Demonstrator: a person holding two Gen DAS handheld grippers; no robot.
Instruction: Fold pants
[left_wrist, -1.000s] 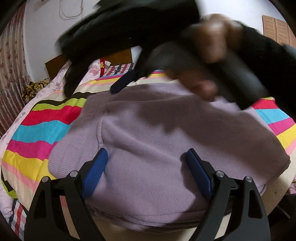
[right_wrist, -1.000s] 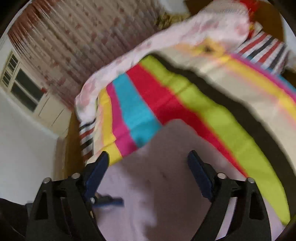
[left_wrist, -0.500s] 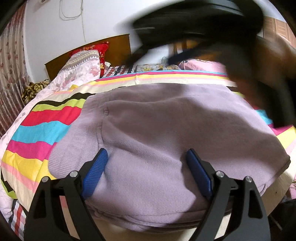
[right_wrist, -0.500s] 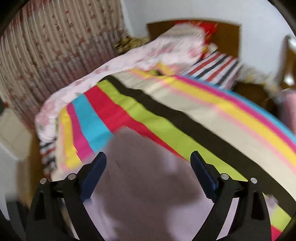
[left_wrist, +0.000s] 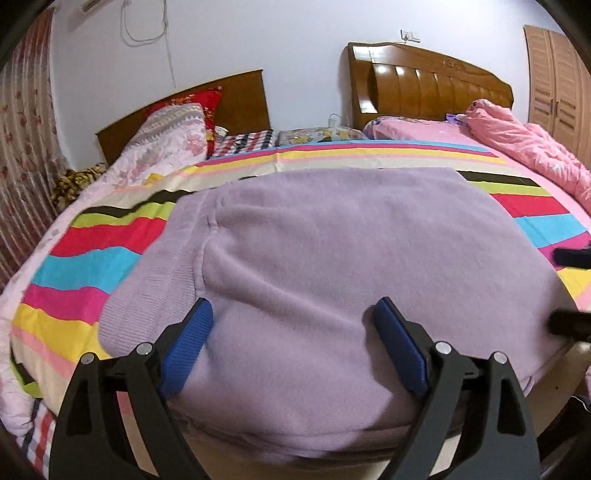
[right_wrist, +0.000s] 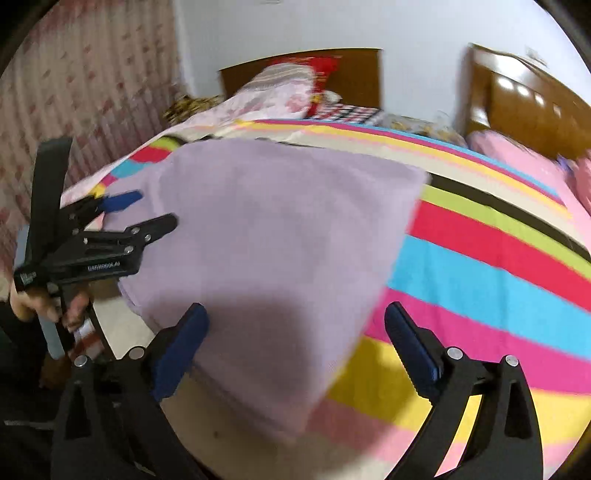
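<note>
The lilac knit pants (left_wrist: 332, 266) lie folded into a thick rectangle on the striped bedspread, near the bed's front edge; they also show in the right wrist view (right_wrist: 266, 236). My left gripper (left_wrist: 293, 343) is open and empty, its blue pads low over the pants' near edge. My right gripper (right_wrist: 295, 343) is open and empty, over the pants' near right corner. The left gripper also shows at the left of the right wrist view (right_wrist: 147, 210), held by a hand. The right gripper's black fingertips (left_wrist: 570, 256) show at the right edge of the left wrist view.
The bedspread (left_wrist: 92, 258) has bright coloured stripes. A floral quilt (left_wrist: 162, 147) and red pillow (left_wrist: 199, 99) lie at the head. A second bed with pink bedding (left_wrist: 517, 140) stands to the right. A curtain (right_wrist: 92, 92) hangs on the left. Wardrobe doors (left_wrist: 554, 81) are at far right.
The right arm has swung from across the pants, in front of the left camera, to their right side. The right camera now faces the bed head. The left gripper has stayed put.
</note>
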